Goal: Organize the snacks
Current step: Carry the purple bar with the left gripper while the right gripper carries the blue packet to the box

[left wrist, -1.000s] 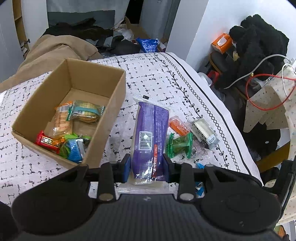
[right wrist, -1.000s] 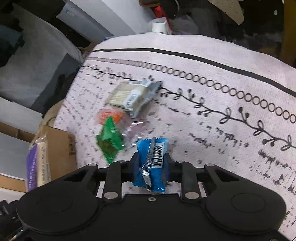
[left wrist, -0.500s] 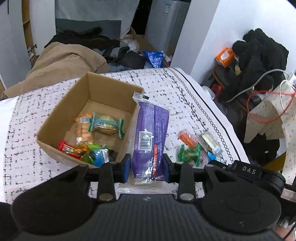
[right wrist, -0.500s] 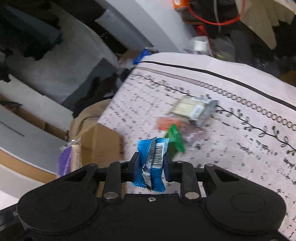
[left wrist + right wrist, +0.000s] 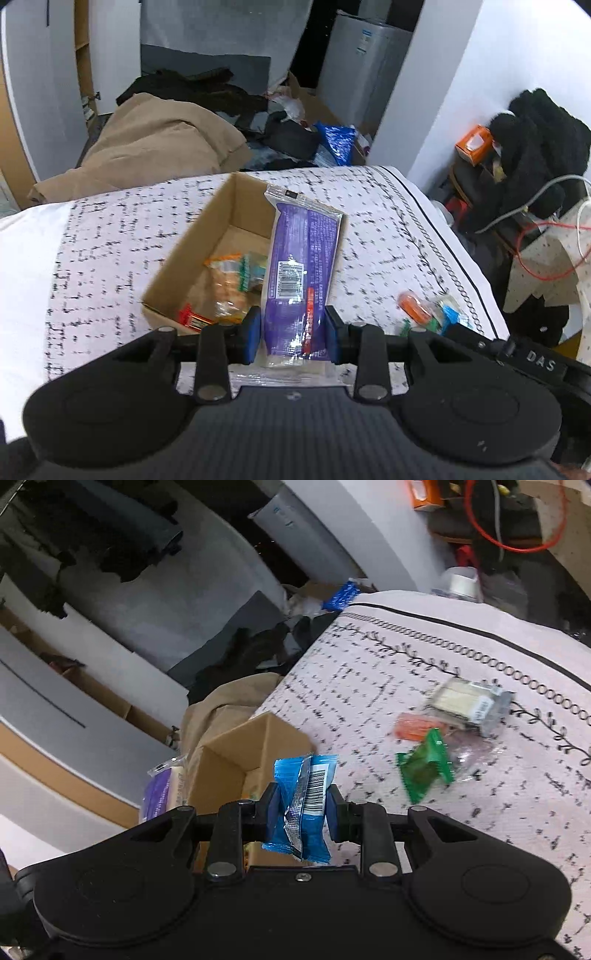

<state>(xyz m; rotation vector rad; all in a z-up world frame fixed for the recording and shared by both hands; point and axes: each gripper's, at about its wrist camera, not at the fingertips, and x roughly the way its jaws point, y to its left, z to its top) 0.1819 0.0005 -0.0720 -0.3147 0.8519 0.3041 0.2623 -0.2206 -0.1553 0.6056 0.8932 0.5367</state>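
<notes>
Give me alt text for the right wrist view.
The right gripper is shut on a small blue snack packet, held above the near edge of an open cardboard box. Green, orange and silver packets lie on the patterned cloth.

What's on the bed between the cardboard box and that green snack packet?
Nothing: in the right wrist view, only bare patterned bedcover lies between the cardboard box and the green snack packet. The blue snack packet is held up, not lying there.
</notes>
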